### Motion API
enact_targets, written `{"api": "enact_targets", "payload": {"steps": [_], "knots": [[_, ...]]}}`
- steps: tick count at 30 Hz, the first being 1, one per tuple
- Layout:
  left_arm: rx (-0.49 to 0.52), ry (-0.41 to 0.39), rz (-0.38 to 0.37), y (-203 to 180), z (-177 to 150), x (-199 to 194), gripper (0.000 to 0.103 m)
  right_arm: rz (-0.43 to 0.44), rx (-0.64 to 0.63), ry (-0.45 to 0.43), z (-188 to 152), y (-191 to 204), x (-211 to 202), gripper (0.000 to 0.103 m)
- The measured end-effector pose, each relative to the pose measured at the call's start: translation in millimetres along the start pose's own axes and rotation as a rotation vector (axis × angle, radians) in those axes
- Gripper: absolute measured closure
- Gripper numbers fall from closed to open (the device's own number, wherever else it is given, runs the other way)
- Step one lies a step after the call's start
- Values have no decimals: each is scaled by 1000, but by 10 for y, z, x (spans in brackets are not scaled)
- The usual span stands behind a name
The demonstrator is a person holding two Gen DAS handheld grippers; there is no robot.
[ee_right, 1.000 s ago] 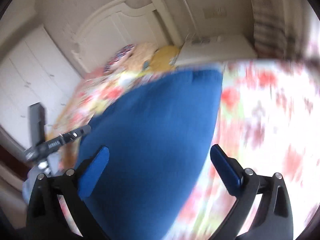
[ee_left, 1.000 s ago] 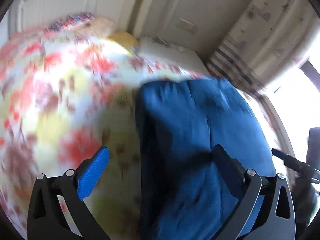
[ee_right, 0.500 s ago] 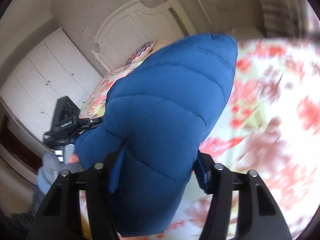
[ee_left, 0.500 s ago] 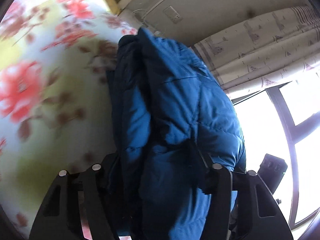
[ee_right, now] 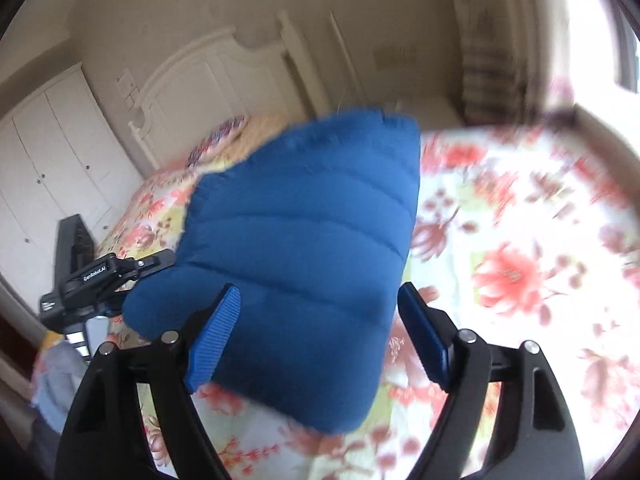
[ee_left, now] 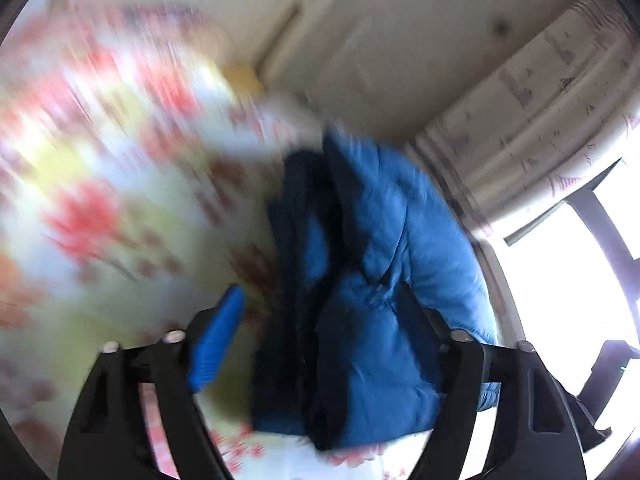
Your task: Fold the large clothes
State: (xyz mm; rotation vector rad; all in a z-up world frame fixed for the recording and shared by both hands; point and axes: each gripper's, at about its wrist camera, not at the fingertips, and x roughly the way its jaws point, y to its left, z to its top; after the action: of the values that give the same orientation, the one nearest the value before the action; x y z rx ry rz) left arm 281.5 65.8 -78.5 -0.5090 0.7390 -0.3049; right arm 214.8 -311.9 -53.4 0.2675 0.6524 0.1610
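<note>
A folded blue puffer jacket (ee_left: pixel 372 288) lies on the flowered bed cover (ee_left: pixel 100 208). In the left wrist view my left gripper (ee_left: pixel 320 320) is open, with the jacket's near end between its spread fingers; the blue left pad (ee_left: pixel 218 340) is clear of the cloth. In the right wrist view the jacket (ee_right: pixel 304 248) lies as a quilted bundle between the spread fingers of my open right gripper (ee_right: pixel 320 320). Both blue pads (ee_right: pixel 214 340) stand apart from the cloth. The left gripper (ee_right: pixel 104 276) shows at the jacket's far left side.
The bed cover (ee_right: pixel 520 264) spreads wide to the right of the jacket. A white headboard (ee_right: pixel 208 92), pillows (ee_right: pixel 224 136) and wardrobe doors (ee_right: pixel 52 152) stand behind. A curtain (ee_left: pixel 532 120) and bright window (ee_left: pixel 568 300) lie to the right of the bed.
Both grippers closed on the jacket half a second ago and have now opened, letting it go. The jacket has settled on the bed as a folded bundle.
</note>
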Motion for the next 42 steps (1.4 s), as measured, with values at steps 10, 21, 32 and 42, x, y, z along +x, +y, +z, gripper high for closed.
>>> {"api": "enact_targets", "payload": {"steps": [10,21,32,42], "knots": [[305,-439,242,-1080,-710,-1819,4,-218,-175,-349,-565,838,-1608,3],[480,-374,249,-1297,-1174,-2041,4,-272,-203,-318,-1127,1154,-2022,3],[521,-347,265,-1425,-1288,-2046,4,-307,-202,-350,-956,1143,-2187,3],[534,-340,274,-1464,-1320,-2050,4,-331,-188,-379,-854,1059,-2320,3]]}}
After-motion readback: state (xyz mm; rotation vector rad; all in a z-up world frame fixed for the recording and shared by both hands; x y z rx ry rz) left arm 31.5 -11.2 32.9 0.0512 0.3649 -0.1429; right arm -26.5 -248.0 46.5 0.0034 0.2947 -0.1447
